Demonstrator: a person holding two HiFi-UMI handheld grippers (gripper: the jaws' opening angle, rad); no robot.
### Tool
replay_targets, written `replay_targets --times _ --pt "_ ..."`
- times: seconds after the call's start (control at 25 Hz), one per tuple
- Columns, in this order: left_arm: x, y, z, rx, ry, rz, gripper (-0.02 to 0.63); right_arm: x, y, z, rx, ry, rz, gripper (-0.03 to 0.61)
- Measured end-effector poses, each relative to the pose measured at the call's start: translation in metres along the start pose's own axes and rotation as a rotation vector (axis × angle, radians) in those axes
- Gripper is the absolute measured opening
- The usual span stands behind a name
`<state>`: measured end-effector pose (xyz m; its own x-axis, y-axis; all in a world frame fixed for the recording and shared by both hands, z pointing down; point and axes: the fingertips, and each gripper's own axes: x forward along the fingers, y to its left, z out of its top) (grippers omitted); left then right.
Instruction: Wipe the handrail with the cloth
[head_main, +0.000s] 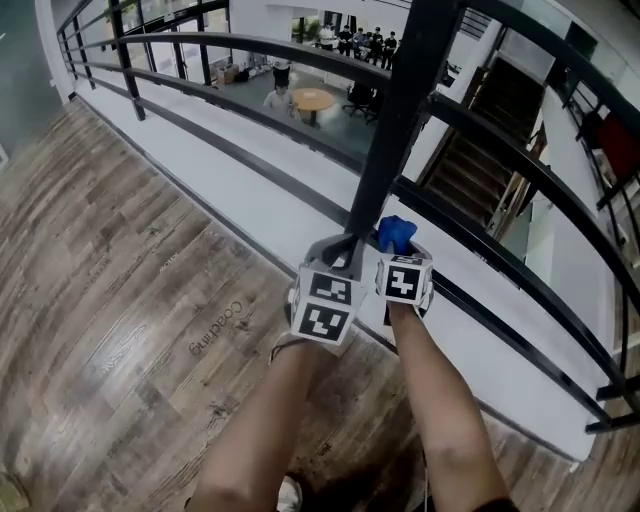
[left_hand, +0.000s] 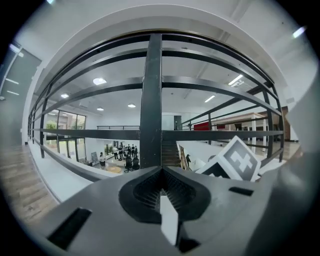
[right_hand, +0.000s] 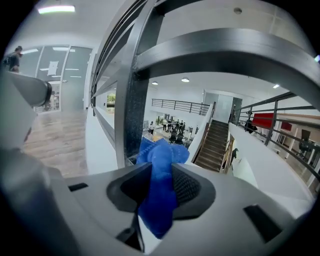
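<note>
— Right gripper (right_hand: 162, 169), view by view: what does it hold?

— My right jaws are clamped on the blue cloth (right_hand: 159, 200). A fold runs down between them, and a bunched end sticks out past the tips. In the head view that end sits just right of the black upright post (head_main: 388, 130), level with a lower bar of the handrail (head_main: 500, 135). Whether cloth and metal touch, I cannot tell.

— And the left gripper (left_hand: 161, 172)?

— Pressed together, with nothing between the jaws. It points straight at the same post, which rises just beyond the tips in the left gripper view. In the head view my two grippers lie side by side, their marker cubes close together. The left one is in front of the post and the right one beside it.

— What surrounds the railing?

— Dark horizontal bars run from the post both ways and curve off toward the upper left. Under my forearms (head_main: 445, 420) lies a wood-plank floor (head_main: 120, 300), edged by a white ledge (head_main: 250, 190) below the bars. Beyond the bars, a lower level shows a group of people (head_main: 365, 42) and a round table (head_main: 312, 98). The right gripper view shows a staircase (right_hand: 212, 145) climbing on the right.
</note>
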<state>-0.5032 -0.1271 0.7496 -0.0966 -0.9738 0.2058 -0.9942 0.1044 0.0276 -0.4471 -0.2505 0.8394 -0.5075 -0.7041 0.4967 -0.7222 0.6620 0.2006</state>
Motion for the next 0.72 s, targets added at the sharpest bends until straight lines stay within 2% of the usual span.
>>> replay_targets --times 0.12,0.28,0.48,0.72 --pt "0.001 -0.003 0.002 -0.004 0.021 0.049 -0.002 -0.009 -0.017 -0.009 0.038 -0.006 0.0 0.126" --pt "0.009 -0.025 -0.004 0.019 0.055 0.025 -0.002 -0.023 -0.043 -0.023 0.029 -0.015 -0.011 0.126" --pt "0.022 -0.062 -0.012 -0.098 0.093 -0.056 -0.002 -0.044 -0.076 -0.037 0.047 -0.017 -0.04 0.126" --pt "0.045 -0.108 -0.021 -0.021 0.127 -0.083 -0.002 -0.073 -0.132 -0.063 0.069 -0.008 -0.081 0.126"
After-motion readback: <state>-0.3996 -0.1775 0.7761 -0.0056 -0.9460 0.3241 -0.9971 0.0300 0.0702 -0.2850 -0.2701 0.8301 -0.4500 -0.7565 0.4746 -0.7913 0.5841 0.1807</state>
